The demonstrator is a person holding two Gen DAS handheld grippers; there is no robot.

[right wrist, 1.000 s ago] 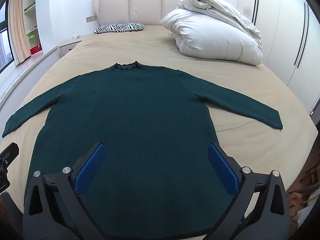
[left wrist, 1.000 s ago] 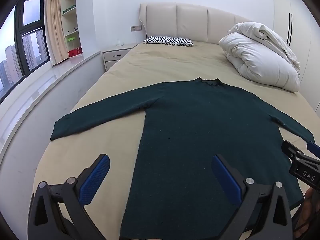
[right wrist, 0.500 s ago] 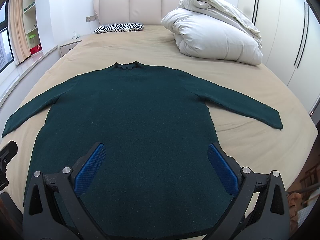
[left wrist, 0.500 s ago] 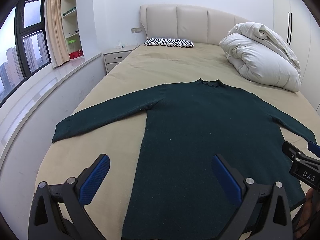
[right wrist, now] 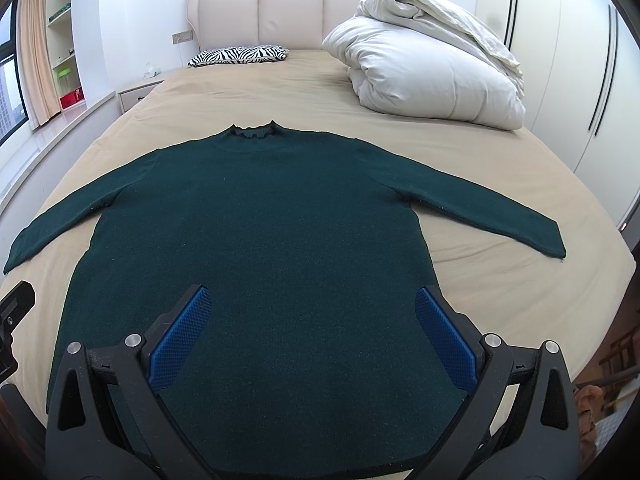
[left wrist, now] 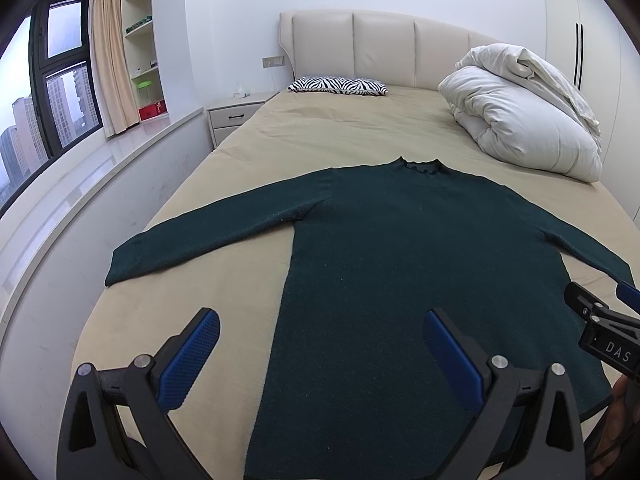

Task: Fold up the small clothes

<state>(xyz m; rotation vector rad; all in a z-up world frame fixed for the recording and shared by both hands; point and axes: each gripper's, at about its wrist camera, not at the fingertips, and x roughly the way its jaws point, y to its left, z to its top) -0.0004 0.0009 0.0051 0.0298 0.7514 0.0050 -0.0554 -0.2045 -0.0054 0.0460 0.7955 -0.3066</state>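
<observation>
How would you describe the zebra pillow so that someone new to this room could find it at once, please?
Start at the bed and look to its far end, under the padded headboard. The pillow lies flat there, on the side nearer the nightstand. Its black-and-white stripes set it apart from the plain white duvet bundled on the other side.

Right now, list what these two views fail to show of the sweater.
- Sweater hem: in the right wrist view, behind the right hand-held gripper; in the left wrist view, cut off by the bottom edge.
- Right cuff: in the left wrist view, behind the other gripper at the right edge.
- Underside: against the bed.
</observation>
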